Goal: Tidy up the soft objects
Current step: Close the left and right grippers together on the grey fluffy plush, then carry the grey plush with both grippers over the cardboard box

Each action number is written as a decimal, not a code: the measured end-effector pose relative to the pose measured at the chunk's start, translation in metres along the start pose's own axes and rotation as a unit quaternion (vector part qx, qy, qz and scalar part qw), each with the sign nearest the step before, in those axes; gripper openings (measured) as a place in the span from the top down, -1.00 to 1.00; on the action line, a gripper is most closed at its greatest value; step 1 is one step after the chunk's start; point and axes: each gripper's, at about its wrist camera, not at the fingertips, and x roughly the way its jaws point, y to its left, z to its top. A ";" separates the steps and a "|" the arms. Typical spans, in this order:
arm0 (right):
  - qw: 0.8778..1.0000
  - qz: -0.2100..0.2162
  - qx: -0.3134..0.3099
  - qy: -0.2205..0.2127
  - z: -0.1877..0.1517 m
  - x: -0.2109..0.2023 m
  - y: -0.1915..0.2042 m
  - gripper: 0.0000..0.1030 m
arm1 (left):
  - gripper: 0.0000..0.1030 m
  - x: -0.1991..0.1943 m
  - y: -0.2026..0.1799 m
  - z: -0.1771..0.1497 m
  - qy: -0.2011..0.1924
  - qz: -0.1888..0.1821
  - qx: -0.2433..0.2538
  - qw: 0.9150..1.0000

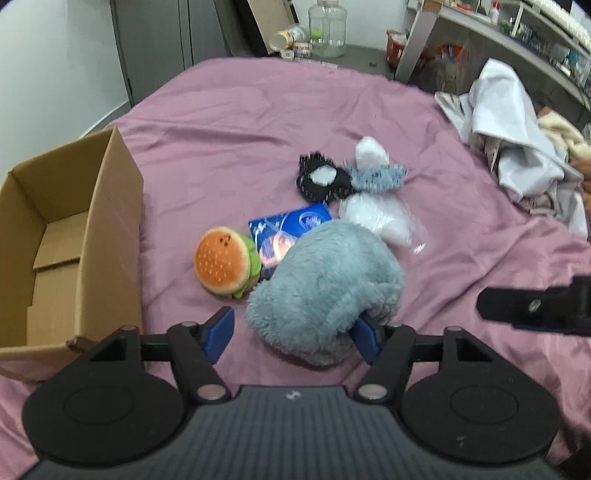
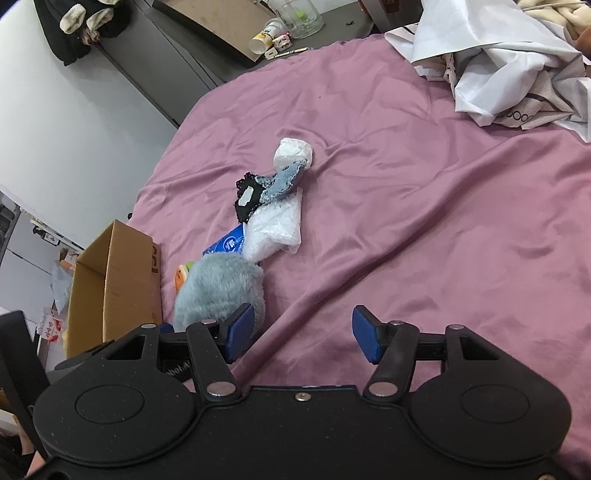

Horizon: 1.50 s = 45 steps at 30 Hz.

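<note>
A fluffy grey-blue plush (image 1: pixel 325 288) lies on the purple bedsheet (image 1: pixel 258 110). My left gripper (image 1: pixel 295 338) is open, its blue pads either side of the plush's near end; the right pad touches the fur. Beside it lie a burger plush (image 1: pixel 223 260), a blue packet (image 1: pixel 288 229), a white bag (image 1: pixel 380 218), a black fuzzy item (image 1: pixel 321 181) and a grey-blue sock (image 1: pixel 376 177). An open cardboard box (image 1: pixel 66 236) stands at the left. My right gripper (image 2: pixel 303 338) is open and empty over bare sheet, right of the plush (image 2: pixel 221 291).
A pile of white and patterned cloth (image 1: pixel 517 140) lies at the bed's far right. A clear jar (image 1: pixel 327 27) and small items stand on the grey floor beyond the bed. Shelving (image 1: pixel 517 33) runs along the far right. The right gripper's side (image 1: pixel 535 306) shows at the left view's right edge.
</note>
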 end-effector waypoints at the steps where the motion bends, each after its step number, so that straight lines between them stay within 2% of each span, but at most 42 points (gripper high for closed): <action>1: 1.000 0.002 0.000 0.001 0.000 0.002 0.000 -0.09 | -0.25 0.000 0.000 0.002 -0.008 0.002 0.001 1.000; 4: 1.000 0.015 0.000 0.003 0.001 0.007 0.003 -0.06 | -0.11 0.003 -0.001 0.005 -0.024 -0.003 0.009 1.000; 9: 1.000 0.018 -0.013 0.002 0.002 0.015 0.008 -0.06 | 0.29 0.012 0.005 0.010 -0.034 -0.013 -0.023 0.999; 15: 1.000 0.028 -0.004 -0.003 0.003 0.016 0.005 -0.05 | 0.45 0.007 0.017 0.015 -0.022 -0.044 -0.072 0.996; 23: 0.999 0.045 -0.008 -0.006 0.001 0.017 0.010 -0.05 | 0.49 -0.001 0.022 0.013 0.011 -0.099 -0.125 0.987; 27: 0.999 0.045 -0.004 0.003 0.000 0.019 0.010 -0.04 | 0.49 -0.002 0.022 0.010 0.039 -0.135 -0.157 0.977; 30: 0.999 0.043 -0.003 0.014 -0.002 0.023 0.010 0.08 | 0.49 -0.002 0.021 0.007 0.061 -0.141 -0.182 0.971; 32: 0.999 0.047 0.007 0.026 -0.004 0.026 0.007 0.37 | 0.49 -0.001 0.021 0.005 0.069 -0.148 -0.192 0.968; 33: 0.998 0.050 0.013 0.034 -0.005 0.028 0.005 0.45 | 0.49 -0.001 0.020 0.004 0.072 -0.147 -0.193 0.967; 34: 0.998 0.055 0.019 0.040 -0.006 0.030 0.003 0.63 | 0.49 0.001 0.018 0.003 0.076 -0.146 -0.193 0.967; 37: 0.997 0.058 0.024 0.044 -0.009 0.032 0.001 0.69 | 0.49 0.005 0.018 0.003 0.078 -0.139 -0.195 0.968; 42: 0.996 0.067 0.027 0.046 -0.009 0.033 0.001 0.73 | 0.44 0.010 0.018 0.009 0.061 -0.125 -0.168 0.976; 45: 0.996 0.072 0.033 0.046 -0.008 0.036 -0.001 0.73 | 0.44 0.014 0.017 0.010 0.052 -0.121 -0.161 0.978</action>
